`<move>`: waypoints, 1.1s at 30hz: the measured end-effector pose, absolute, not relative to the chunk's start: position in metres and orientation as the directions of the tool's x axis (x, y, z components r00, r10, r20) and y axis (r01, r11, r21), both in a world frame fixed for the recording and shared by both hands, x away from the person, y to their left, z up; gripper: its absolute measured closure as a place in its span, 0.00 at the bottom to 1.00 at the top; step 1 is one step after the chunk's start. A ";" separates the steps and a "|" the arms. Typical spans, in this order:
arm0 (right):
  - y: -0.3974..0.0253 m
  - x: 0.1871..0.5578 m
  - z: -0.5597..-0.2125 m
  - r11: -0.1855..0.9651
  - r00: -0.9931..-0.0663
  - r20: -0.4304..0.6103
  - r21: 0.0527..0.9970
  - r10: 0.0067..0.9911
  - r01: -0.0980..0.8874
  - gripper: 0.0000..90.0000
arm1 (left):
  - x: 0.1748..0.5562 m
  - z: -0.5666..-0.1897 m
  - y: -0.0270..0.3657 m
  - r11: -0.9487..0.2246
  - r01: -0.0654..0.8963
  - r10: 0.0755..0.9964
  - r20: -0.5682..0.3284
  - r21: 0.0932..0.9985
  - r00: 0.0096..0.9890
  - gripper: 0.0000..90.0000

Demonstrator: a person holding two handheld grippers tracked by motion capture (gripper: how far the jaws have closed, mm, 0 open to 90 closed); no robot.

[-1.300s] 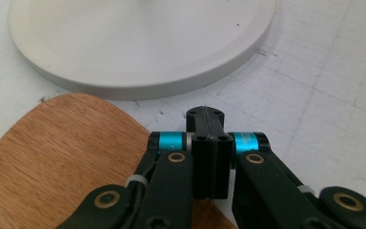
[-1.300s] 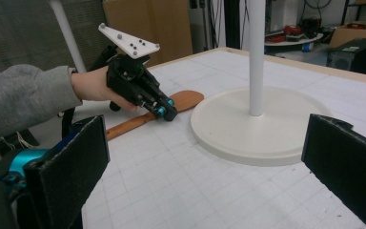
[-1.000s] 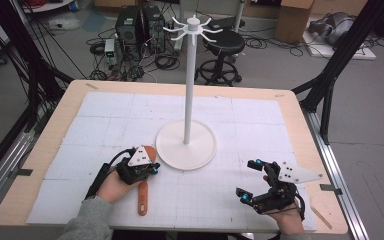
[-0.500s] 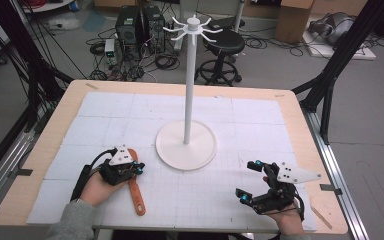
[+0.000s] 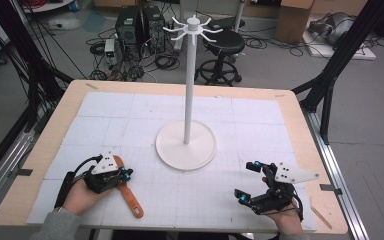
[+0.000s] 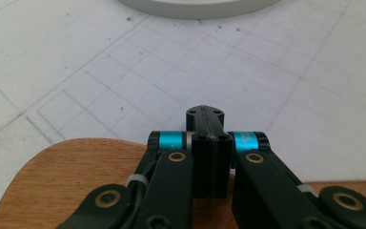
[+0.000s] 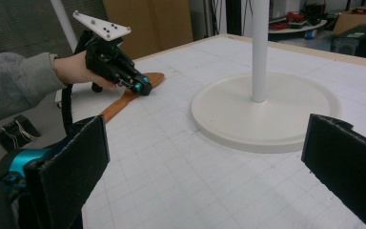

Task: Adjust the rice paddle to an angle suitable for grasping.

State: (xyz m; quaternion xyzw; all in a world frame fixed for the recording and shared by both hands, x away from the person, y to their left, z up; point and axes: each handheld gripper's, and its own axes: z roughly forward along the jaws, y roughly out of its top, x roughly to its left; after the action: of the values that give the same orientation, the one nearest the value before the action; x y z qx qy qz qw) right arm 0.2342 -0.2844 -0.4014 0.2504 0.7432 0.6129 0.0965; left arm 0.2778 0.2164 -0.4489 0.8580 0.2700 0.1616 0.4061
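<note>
A wooden spatula (image 5: 130, 197) lies on the white gridded mat at the front left, its broad end under my left gripper (image 5: 125, 174). In the left gripper view the jaws (image 6: 205, 117) are pressed together, with the tips just past the edge of the wood (image 6: 66, 181) and nothing visible between them. The right gripper view shows that gripper (image 7: 142, 87) resting low on the spatula's head (image 7: 155, 77). My right gripper (image 5: 247, 181) hovers at the front right with its jaws wide apart and empty. A white stand (image 5: 187, 90) with hook arms on top rises from a round base (image 5: 202, 150) at mid-table.
The mat (image 5: 130, 115) covers most of the wooden table (image 5: 50, 150). The stand's base (image 7: 267, 114) lies ahead of the right gripper (image 7: 209, 162). Beyond the far edge are a stool, computer towers and cables on the floor.
My left gripper has moved left and toward the near edge, and the spatula's broad end has swung left with it. The handle end has stayed about where it was. The right gripper has hardly moved.
</note>
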 end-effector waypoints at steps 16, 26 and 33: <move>-0.282 0.235 -0.402 0.135 -0.859 0.165 0.956 0.485 0.260 0.01 | 0.245 -0.434 0.225 -0.465 0.291 0.547 0.013 0.836 0.837 1.00; -0.281 0.235 -0.401 0.137 -0.860 0.164 0.956 0.483 0.260 0.01 | 0.218 -0.439 0.244 -0.489 0.247 0.451 0.000 0.837 0.892 1.00; -0.280 0.235 -0.402 0.137 -0.860 0.166 0.955 0.482 0.261 0.01 | 0.217 -0.445 0.240 -0.521 0.257 0.425 -0.013 0.814 0.905 1.00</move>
State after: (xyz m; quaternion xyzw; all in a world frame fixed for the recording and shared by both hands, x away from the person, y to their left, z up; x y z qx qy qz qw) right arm 0.2352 -0.2804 -0.4016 0.2482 0.7487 0.6080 0.0908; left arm 0.2169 0.2398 -0.4452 0.8669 0.1967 0.0941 0.4483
